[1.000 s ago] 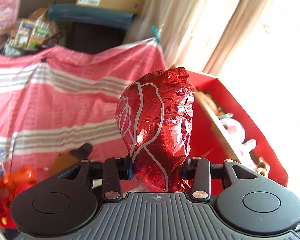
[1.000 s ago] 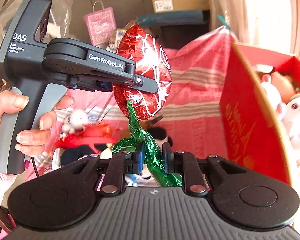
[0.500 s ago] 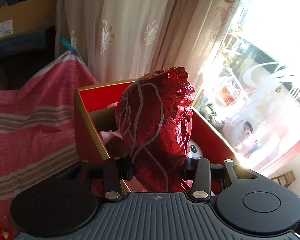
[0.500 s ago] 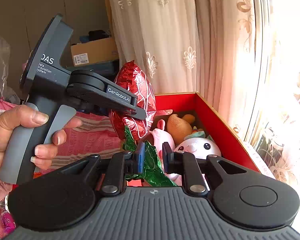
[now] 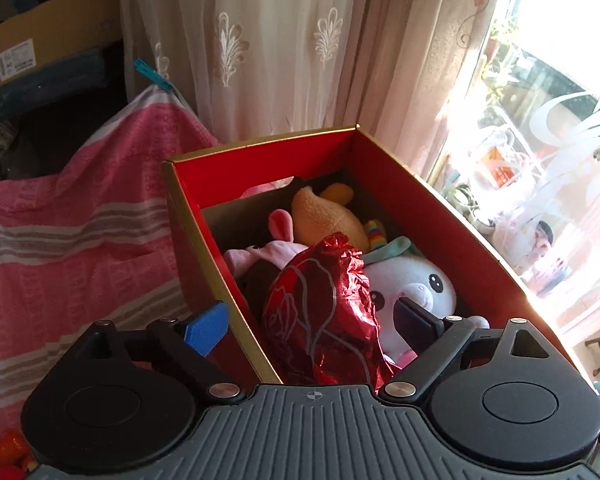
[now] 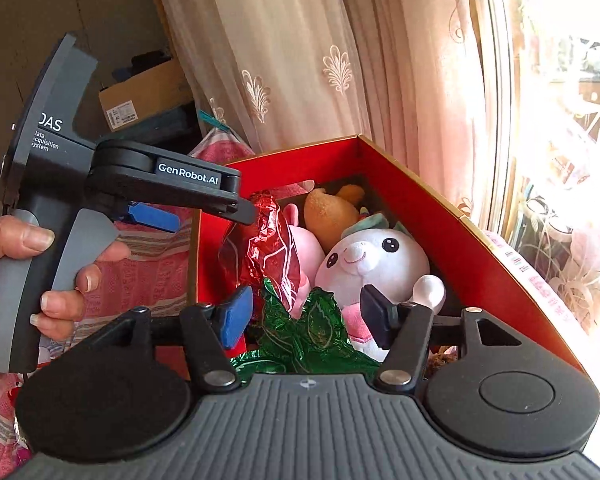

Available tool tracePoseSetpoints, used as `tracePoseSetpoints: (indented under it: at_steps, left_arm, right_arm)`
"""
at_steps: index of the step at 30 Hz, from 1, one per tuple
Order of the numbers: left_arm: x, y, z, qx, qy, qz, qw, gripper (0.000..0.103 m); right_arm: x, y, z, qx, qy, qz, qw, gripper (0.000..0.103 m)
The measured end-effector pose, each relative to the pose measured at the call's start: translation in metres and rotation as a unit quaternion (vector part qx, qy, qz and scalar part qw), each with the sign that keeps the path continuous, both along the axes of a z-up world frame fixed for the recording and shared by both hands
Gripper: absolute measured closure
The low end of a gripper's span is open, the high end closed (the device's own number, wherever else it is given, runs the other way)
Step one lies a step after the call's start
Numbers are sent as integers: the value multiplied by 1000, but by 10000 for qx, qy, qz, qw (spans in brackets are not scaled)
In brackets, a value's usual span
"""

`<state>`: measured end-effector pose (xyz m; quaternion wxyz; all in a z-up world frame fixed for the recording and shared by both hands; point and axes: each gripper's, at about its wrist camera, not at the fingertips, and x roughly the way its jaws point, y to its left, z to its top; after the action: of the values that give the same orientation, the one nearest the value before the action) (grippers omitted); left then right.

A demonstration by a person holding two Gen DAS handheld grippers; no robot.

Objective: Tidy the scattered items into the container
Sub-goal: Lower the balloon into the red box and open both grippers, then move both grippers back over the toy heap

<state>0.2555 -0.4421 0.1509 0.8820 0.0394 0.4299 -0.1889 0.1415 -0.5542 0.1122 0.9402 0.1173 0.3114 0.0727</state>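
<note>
The foil rose balloon (image 5: 320,316) lies inside the red box (image 5: 440,216), against the white plush (image 5: 410,284) there, while the left gripper (image 5: 312,326) and the right gripper (image 6: 306,316) hover over the box's near end, both spread wide with nothing gripped.

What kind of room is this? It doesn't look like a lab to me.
Most likely a lived-in room at home, by a window. Embroidered sheer curtains hang behind a red box filled with plush toys, such as a white unicorn. A pink striped cloth and a stored cardboard box add to the domestic feel.
</note>
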Motion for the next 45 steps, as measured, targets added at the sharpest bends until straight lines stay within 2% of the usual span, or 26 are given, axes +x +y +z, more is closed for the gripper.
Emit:
tracePoseSetpoints:
  at_steps: [4,6,12,19,26,32,40,45]
  left_arm:
    - [-3,5,3,-15,-10,-71,10000,6]
    - [-12,9,7,-22,-17,-148,9999,5]
    - [-26,32,26,-57,-189,-267,9994,0]
    - [-40,72,36,134,-317,-118,9993,0]
    - [-66,118,38,388,-476,122,9980,0]
    - [-87,183,35,565,-453,447,9964,0]
    - [-116,277,15,638,-155,1116,9916,0]
    - [-152,334,-9,648,21,1578,9853,0]
  right_arm:
    - [-5,5,2,58,-31,-45,10000,33]
    - [-8,7,5,62,-93,-97,9999,24]
    - [-22,19,17,18,-386,-241,9990,9]
    - [-34,39,30,145,-633,-145,9978,7]
    - [-45,73,45,83,-839,319,9959,7]
    - [-47,116,44,-9,-776,899,9929,6]
    - [-51,183,24,-133,-446,1771,9831,5]
    - [-55,223,0,-280,-102,2233,9743,5]
